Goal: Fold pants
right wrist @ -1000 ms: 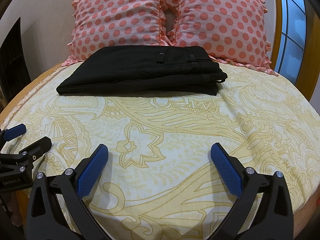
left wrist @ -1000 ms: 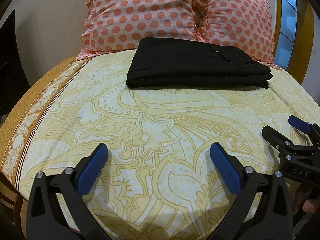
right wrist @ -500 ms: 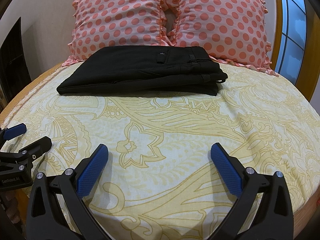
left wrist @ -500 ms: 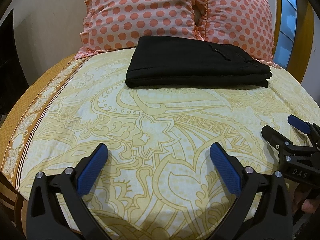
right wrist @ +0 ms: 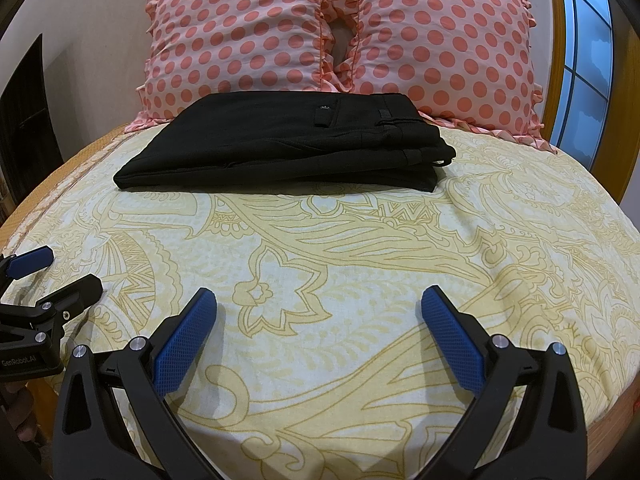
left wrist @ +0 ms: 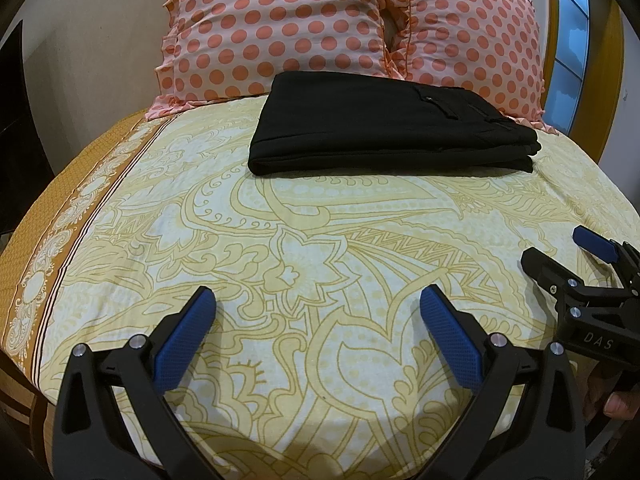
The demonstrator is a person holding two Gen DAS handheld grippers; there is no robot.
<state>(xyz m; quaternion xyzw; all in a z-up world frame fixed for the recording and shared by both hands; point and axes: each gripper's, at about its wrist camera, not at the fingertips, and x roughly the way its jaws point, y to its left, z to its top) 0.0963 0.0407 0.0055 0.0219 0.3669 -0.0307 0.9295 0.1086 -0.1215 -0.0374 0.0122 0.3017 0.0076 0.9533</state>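
While spread, both hand-held grippers [left wrist: 318,308] [right wrist: 318,308] hover

Bedroom: bed [left wrist: 168,240], pillows [right wrist: 240,36]

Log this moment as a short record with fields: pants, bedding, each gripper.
pants: black pants, folded into a flat stack, lying on the bed in front of the pillows
pillows: two pink dotted pillows, side by side at the head
bedsheet: yellow patterned bedsheet, bare between pants and grippers
left gripper: left gripper open, empty, over the near edge
right gripper: right gripper open, empty, beside it
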